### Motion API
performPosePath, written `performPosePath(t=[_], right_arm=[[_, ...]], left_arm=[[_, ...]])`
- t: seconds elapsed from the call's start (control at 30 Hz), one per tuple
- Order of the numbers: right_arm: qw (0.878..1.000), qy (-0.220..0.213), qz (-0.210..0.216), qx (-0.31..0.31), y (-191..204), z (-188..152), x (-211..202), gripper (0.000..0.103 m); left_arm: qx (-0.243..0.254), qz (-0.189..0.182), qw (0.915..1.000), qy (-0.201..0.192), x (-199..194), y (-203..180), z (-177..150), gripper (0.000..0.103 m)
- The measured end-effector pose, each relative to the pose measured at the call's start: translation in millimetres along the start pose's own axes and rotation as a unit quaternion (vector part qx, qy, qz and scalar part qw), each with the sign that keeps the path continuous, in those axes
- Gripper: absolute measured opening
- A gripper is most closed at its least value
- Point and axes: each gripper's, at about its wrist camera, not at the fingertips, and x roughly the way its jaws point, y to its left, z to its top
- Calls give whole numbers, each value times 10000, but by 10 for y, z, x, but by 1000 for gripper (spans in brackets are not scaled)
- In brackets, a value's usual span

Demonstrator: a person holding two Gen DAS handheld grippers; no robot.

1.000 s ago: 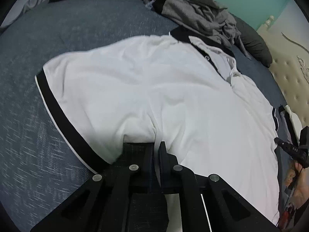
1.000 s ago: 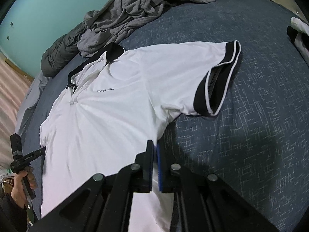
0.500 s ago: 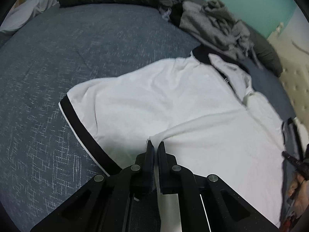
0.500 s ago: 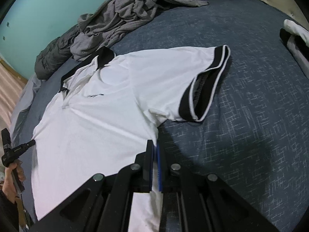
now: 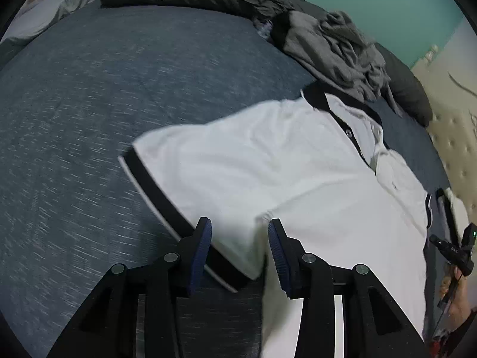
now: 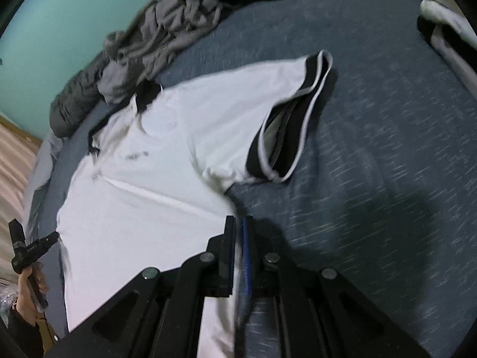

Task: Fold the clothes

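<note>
item: white polo shirt [image 5: 298,179], black collar and cuffs, lay spread face up on the blue bed [image 5: 89,119], both sleeves out to the sides. left gripper [image 5: 240,232]: fingers parted, released, hovering over the sleeve's armpit. right gripper [image 6: 239,226]: fingers clenched, seemingly on the shirt's side edge below the other sleeve, though blur left the pinch uncertain. grey clothes [image 6: 167,24] heaped beyond the collar. step judged: side fold. next move called for a matching hold on the left edge.
</note>
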Motion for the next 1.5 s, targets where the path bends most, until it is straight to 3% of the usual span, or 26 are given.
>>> performPosePath(t=[0.03,0.13,0.2,0.27,0.43,0.67,0.7,0.83,0.87,0.93,1.0,1.07,1.3,1.4,1.5], right_arm=[[9999,-115,-12,-23,-37,38,-85,4],[9993,-365,-37,6,-133,156,-256,10],[9990,-419,12,129,-185,241,-282,34],[9987,-437,4,254,-215,320,-261,47],[9976,-395,-59,565,-274,525,-58,54],[9927,-565,-165,1049,-504,777,123,60],[9922,-575,-170,1096,-527,807,150,60],[9924,-645,-171,1036,-529,921,238,60],[9928,-656,-191,984,-517,946,260,60],[9936,-701,-217,859,-489,989,294,46],[9944,-697,-348,720,-459,1026,330,12],[9942,-750,-459,612,-434,1057,334,3],[9862,-1280,-851,622,-509,1239,80,2],[9861,-1180,-988,620,-558,1279,108,2],[9880,-813,-1061,775,-643,1262,274,2]], left_arm=[[-43,23,10000,-8,-15,39,36,58],[-190,126,9997,-42,-18,166,147,62],[-288,201,9994,-15,36,239,210,62],[-434,316,9985,-41,89,321,271,62],[-702,638,9954,-168,214,551,426,62],[-757,677,9945,-258,334,756,515,62],[-729,666,9947,-283,343,763,518,59],[-608,605,9956,-371,381,774,532,19],[-548,582,9961,-374,391,744,538,14],[-407,620,9965,-391,388,685,558,8],[-379,672,9961,-436,353,691,595,7],[-398,730,9953,-492,304,724,640,7],[-632,917,9918,-629,212,932,921,6],[-674,964,9923,-385,342,926,968,6],[-689,1025,9921,-206,428,929,932,6]])
